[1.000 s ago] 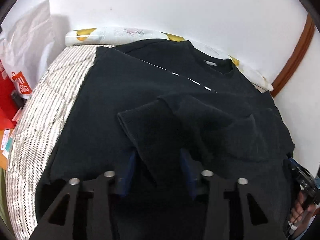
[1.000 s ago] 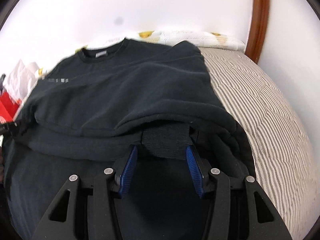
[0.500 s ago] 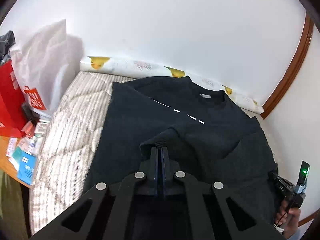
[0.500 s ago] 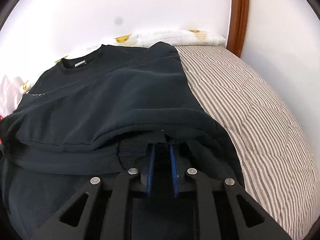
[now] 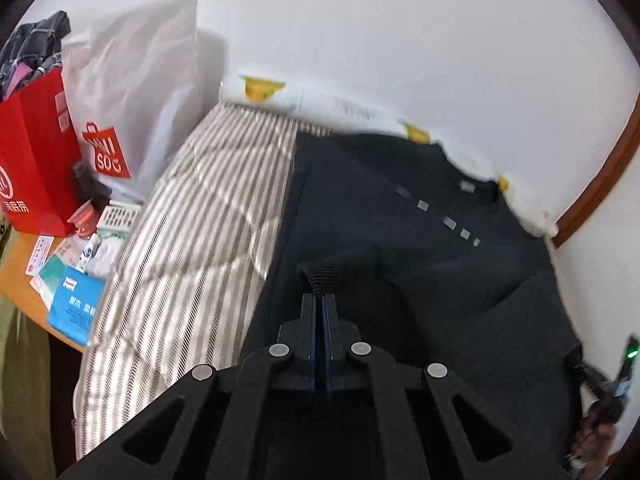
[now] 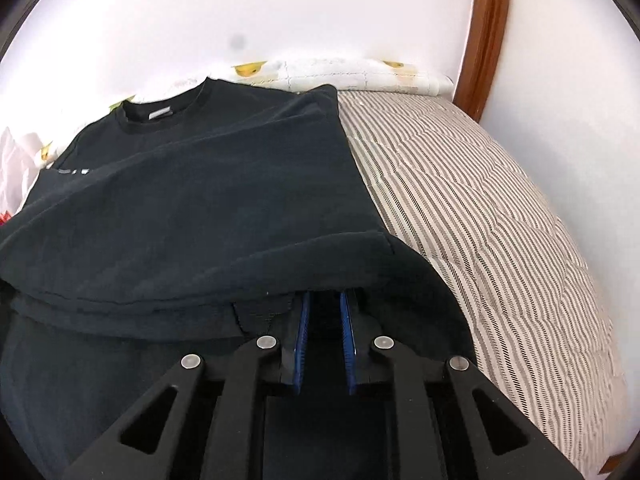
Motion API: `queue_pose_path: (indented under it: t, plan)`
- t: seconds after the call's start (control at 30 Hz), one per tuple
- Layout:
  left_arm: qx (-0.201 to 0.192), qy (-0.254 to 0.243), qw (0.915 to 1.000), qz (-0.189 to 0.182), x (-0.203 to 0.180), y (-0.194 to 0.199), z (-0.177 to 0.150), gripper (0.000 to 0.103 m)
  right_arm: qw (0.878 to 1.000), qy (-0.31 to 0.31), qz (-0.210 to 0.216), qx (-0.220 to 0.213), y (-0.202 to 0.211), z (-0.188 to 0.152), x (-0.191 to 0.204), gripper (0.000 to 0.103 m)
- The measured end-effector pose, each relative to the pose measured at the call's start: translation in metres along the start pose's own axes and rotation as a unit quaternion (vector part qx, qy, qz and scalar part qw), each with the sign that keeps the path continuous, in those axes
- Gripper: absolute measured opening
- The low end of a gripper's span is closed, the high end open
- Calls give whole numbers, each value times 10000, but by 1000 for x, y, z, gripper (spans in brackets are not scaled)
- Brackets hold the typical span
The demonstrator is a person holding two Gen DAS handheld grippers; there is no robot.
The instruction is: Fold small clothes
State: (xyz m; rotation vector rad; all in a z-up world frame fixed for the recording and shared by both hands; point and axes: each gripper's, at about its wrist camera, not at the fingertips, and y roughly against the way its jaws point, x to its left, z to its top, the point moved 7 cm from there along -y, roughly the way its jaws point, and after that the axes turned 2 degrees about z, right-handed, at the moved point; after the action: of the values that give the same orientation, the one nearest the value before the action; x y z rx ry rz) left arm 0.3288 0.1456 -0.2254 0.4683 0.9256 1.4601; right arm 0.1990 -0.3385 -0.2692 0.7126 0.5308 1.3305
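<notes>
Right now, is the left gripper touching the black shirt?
Touching. The left wrist view shows the left gripper shut on a bunched ribbed edge of the black shirt, with no gap.
</notes>
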Motion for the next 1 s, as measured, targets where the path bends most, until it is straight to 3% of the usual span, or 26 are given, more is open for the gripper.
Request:
queue_pose_path:
  t: [0.13,0.27,0.43,0.47,0.57,0.8,1.0]
  plan:
    - [111,-354,9989,288,-7,-10,-11,7,9976,127,607,-304,34,10,8,16]
    - [42,-556,9971,511,-11,-7,-15,9,9967,222,512,-584,38,29,11,19]
    - [39,-549,9971,530,-13,2,-19,13,9999,95,89,96,-13,22,-2,19]
    - [36,-543,9972,505,-14,4,-20,13,9998,29,171,33,-13,20,-5,19]
    - [-5,-558,9973,482,-19,11,-25,13,9998,-37,175,27,-1,15,-11,20]
    - [-166,-741,9960,468,-39,33,-37,13,9996,112,81,-236,40,-2,-18,39]
    - [-314,-811,9954,401,-57,59,-49,13,9980,204,-62,-599,81,-14,-22,42]
